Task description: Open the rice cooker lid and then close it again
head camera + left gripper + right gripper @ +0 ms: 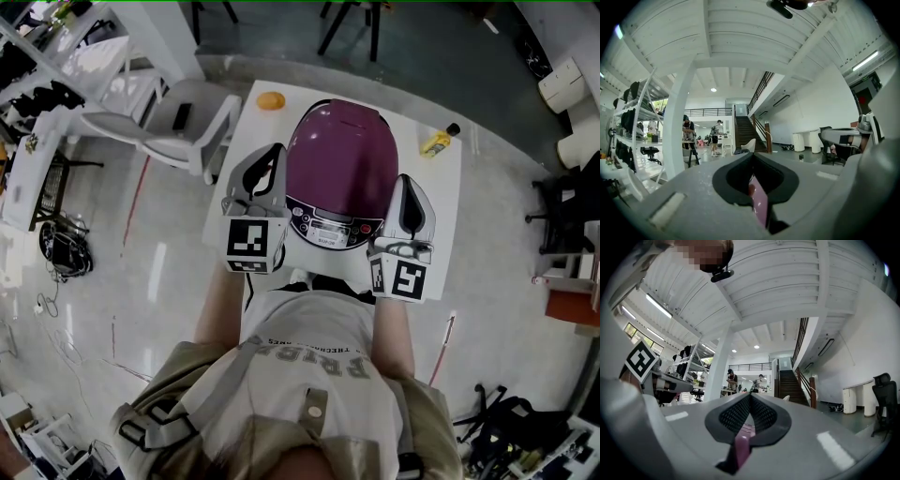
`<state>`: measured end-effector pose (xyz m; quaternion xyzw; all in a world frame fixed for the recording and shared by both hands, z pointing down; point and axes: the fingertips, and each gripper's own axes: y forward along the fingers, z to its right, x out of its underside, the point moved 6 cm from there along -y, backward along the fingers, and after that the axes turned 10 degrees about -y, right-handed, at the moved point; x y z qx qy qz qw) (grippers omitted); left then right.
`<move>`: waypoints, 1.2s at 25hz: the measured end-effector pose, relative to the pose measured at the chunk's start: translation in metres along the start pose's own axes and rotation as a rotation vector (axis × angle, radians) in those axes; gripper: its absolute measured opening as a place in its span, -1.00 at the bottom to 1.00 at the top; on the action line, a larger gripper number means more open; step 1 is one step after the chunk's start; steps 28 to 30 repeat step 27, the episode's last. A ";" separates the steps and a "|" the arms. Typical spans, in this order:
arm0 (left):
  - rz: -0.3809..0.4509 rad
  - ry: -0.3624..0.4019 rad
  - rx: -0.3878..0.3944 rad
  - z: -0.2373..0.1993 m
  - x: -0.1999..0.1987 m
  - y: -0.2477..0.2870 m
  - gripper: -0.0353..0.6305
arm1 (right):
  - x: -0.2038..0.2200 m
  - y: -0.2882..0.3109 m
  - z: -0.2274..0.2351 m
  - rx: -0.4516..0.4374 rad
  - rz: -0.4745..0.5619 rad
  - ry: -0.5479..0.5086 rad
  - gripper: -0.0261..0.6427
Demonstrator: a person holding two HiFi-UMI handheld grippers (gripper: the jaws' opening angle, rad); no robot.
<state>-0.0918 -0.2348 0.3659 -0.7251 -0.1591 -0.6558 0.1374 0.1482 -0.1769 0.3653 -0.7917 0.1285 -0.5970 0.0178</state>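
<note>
The rice cooker (342, 155) stands on a white table (441, 183), its purple lid down and its silver control panel (328, 230) facing the person. My left gripper (272, 152) rests along the cooker's left side and my right gripper (411, 180) along its right side. Both are shut with nothing held between the jaws. In the left gripper view the left gripper (751, 154) has its tips meeting, and a sliver of purple shows through the slot behind them. The right gripper (750, 395) looks the same in the right gripper view.
An orange (271, 100) lies at the table's far left corner and a yellow bottle (437, 142) at the far right. A white chair (178, 122) stands to the left of the table, with shelving (37, 141) beyond it. Both gripper views look across a white hall with distant people.
</note>
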 end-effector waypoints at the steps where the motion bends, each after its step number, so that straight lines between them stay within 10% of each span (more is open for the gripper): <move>1: -0.001 0.000 0.001 0.000 0.001 0.000 -0.87 | 0.000 0.000 -0.001 -0.003 0.000 -0.004 -0.92; 30: -0.038 0.032 0.026 -0.002 0.010 0.007 -0.87 | -0.001 0.009 -0.001 0.005 -0.015 -0.061 -0.93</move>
